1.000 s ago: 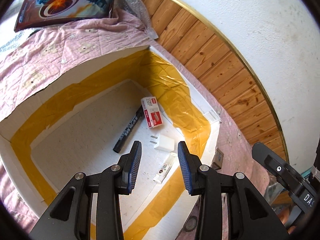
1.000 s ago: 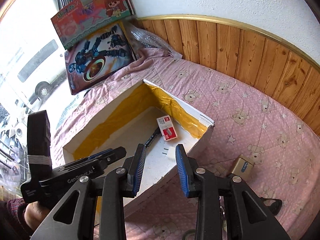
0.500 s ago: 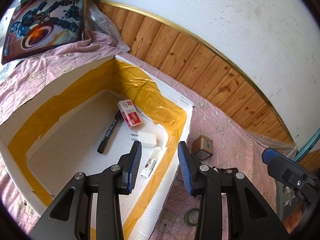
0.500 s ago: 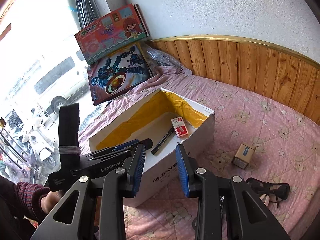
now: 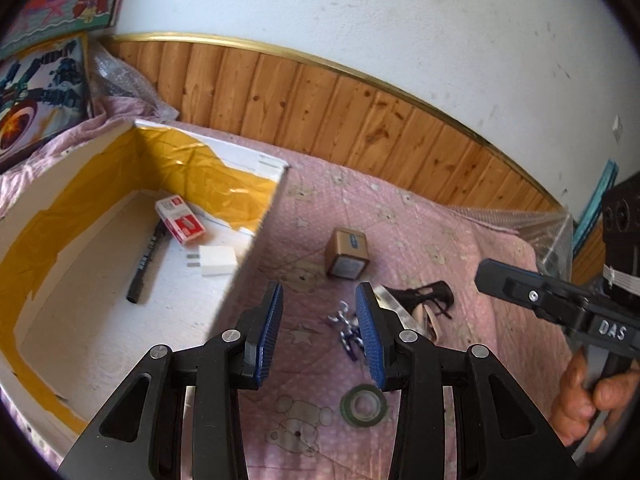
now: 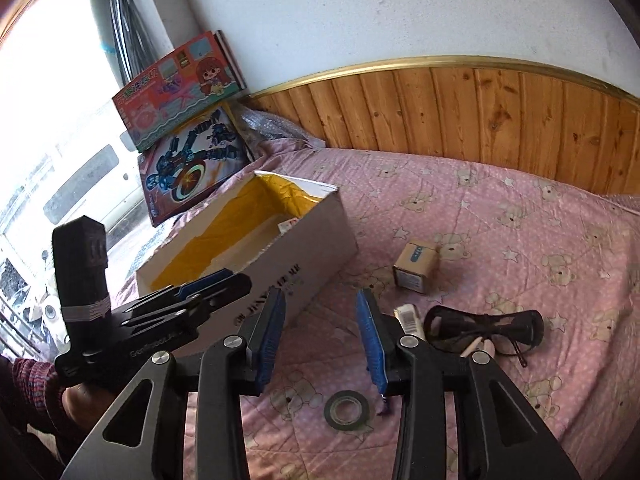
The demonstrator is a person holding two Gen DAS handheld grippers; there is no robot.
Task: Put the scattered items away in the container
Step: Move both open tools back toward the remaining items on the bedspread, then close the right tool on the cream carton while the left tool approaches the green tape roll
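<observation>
The container is a white cardboard box with its top open, its inner walls lined with crinkled yellow tape, sitting on a pink bear-print bedspread near the wood-panelled wall. Its long axis runs from the near left toward the far corner by the toy boxes. On its floor lie a black marker, pointing roughly along that long axis, a red-and-white small carton and a white charger plug. Outside on the bedspread are a small brown box, black glasses, a purple-and-white chain and a green tape roll. The left gripper is empty, jaws apart; the right gripper has just been opening, nothing between its jaws.
</observation>
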